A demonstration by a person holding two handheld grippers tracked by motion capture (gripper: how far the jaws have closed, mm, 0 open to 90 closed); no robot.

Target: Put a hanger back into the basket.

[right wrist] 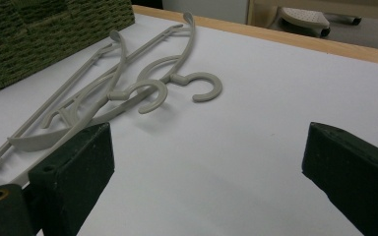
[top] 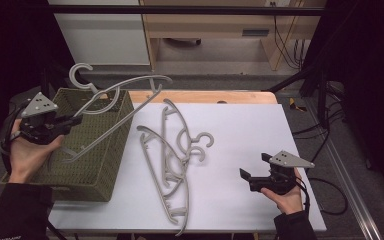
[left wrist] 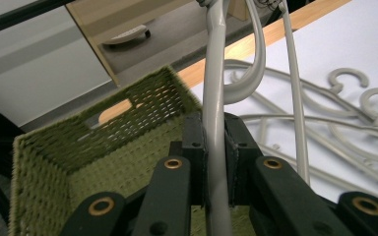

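Observation:
My left gripper point(top: 77, 120) is shut on one arm of a grey plastic hanger point(top: 125, 85) and holds it tilted above a green woven basket point(top: 115, 150) at the table's left. In the left gripper view the hanger's arm point(left wrist: 215, 88) runs straight up between the pressed pads, over the basket's inside point(left wrist: 78, 147). Two more grey hangers point(top: 172, 160) lie overlapping on the white table beside the basket. At the front right my right gripper point(top: 254, 165) rests open with nothing in it; its jaws point(right wrist: 206, 162) face those hangers' hooks point(right wrist: 152, 91).
The white tabletop point(top: 240, 125) has a wooden strip point(top: 205, 96) along its far edge. A white and wooden cabinet point(top: 130, 30) stands behind the table. Cables point(top: 330, 185) trail on the floor at the right.

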